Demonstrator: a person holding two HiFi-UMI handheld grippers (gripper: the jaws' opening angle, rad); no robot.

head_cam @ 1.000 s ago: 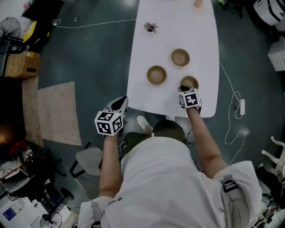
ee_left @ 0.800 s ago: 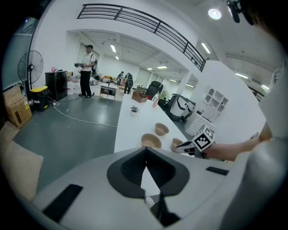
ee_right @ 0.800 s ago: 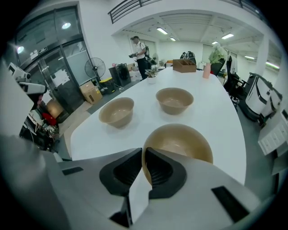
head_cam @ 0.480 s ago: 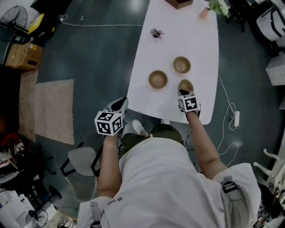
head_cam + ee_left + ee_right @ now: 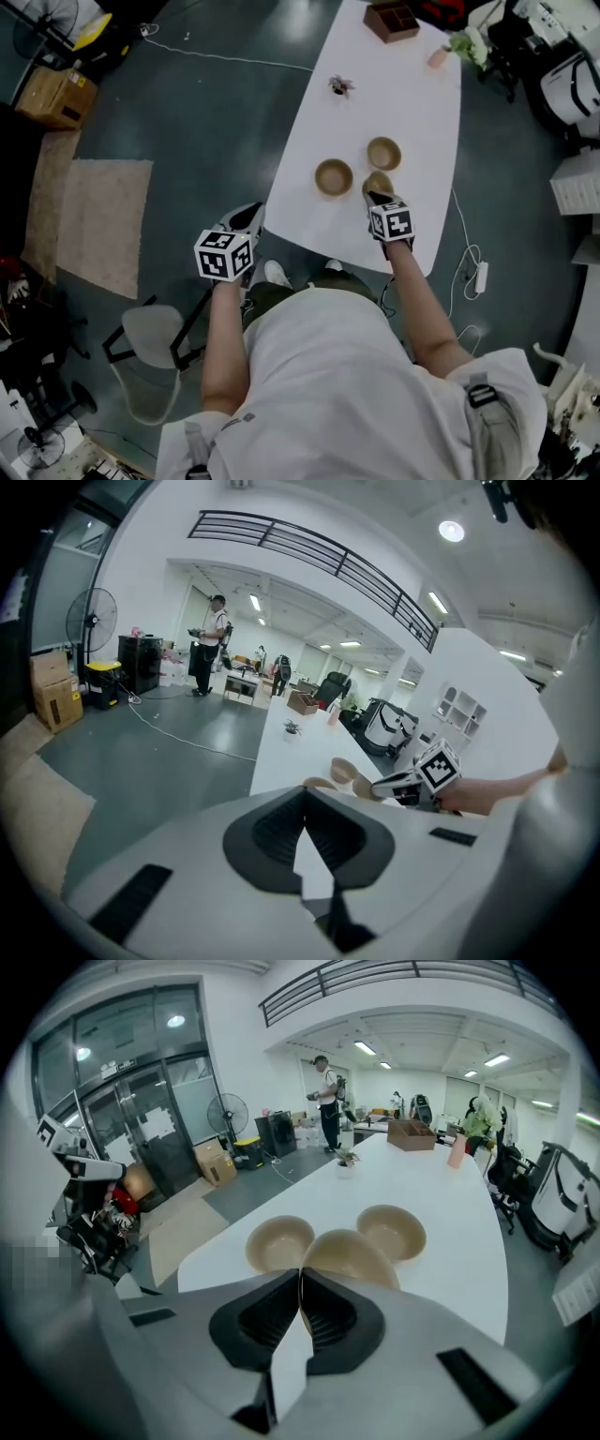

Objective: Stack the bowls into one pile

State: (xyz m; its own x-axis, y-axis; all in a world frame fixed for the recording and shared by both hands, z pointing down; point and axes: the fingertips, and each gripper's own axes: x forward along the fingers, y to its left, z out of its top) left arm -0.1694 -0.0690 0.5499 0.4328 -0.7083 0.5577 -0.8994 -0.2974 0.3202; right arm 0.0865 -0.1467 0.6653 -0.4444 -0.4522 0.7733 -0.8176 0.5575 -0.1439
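At near end of white table (image 5: 412, 103), pinching nearest bowl (image 5: 380, 180) rim with right gripper (image 5: 372, 196), jaws closing; left gripper (image 5: 302, 803) clenched empty; zero stacked yet.

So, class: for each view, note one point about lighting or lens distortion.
Head view: dim overall, the white table glares against the dark floor. Left gripper view: fisheye bends the balcony railing; corners go black. Right gripper view: same curvature; nearest bowl looms large.
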